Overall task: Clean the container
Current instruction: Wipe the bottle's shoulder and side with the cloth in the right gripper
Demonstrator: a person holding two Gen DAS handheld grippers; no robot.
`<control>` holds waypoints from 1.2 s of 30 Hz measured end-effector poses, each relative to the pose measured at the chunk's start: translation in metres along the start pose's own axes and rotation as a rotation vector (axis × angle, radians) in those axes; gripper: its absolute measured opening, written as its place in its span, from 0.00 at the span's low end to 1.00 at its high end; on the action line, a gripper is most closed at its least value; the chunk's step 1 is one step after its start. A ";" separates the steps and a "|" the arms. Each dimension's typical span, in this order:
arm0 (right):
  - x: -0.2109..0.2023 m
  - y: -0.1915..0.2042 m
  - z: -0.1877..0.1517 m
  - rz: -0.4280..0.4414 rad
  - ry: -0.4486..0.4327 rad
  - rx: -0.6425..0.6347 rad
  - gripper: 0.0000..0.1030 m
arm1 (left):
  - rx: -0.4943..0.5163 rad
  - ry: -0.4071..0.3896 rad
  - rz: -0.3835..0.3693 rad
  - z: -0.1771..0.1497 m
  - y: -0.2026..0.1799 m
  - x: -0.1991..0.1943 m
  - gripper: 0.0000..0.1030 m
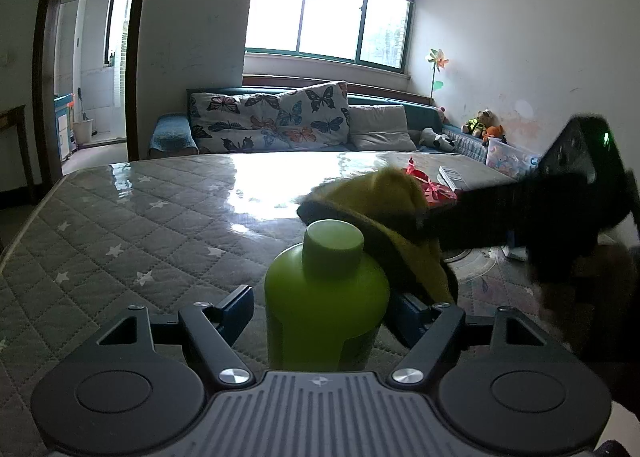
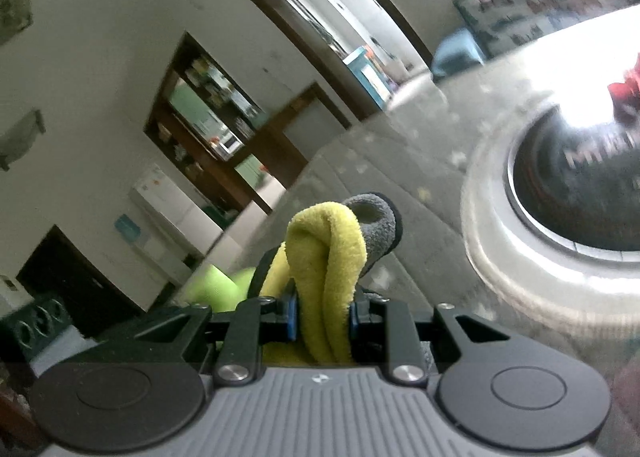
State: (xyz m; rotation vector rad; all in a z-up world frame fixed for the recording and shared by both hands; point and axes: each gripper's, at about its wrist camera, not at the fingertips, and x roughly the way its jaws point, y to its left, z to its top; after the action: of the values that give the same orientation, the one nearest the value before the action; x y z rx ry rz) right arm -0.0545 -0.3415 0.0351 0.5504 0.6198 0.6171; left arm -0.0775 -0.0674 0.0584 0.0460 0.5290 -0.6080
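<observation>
Left-wrist view, largest feature first: a quilted grey mattress (image 1: 120, 241) under clear plastic fills the foreground, with a sofa (image 1: 280, 121) and window behind. Standing on the mattress is the task's thing, a green bottle (image 1: 326, 297) with its cap (image 1: 334, 243) on, upright between the fingers of the left gripper (image 1: 320, 315). The jaws are partly open to the bottle's width and appear closed against its sides, steadying it. What the bottle holds cannot be told; its wall is opaque.

Entering from the right is the right gripper (image 1: 432, 225), blurred, carrying a yellow and grey cloth (image 1: 384, 213) that drapes onto the bottle's shoulder just beside the cap. Right-wrist view: the right gripper (image 2: 322, 323) has its jaws nearly together, pinching the folded cloth (image 2: 332, 257) between the blue pads (image 2: 292, 317). Below and to the left, part of the bottle (image 2: 218, 283) shows. To the right sits a round white appliance (image 2: 520, 241) with a dark centre, blurred.

Step in hand, as judged: wiping the bottle's upper part. The next move probably calls for drawing the cloth around the shoulder and down the sides while the left grip keeps the bottle from tipping.
</observation>
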 end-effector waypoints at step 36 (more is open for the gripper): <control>0.018 -0.012 -0.013 -0.067 0.093 -0.014 0.22 | 0.000 0.006 0.005 -0.002 0.000 0.003 0.78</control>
State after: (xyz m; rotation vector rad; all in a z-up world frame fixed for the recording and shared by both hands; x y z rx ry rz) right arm -0.0471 -0.3343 0.0121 0.4882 0.7186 0.5854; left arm -0.0760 -0.0692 0.0554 0.0486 0.5344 -0.6031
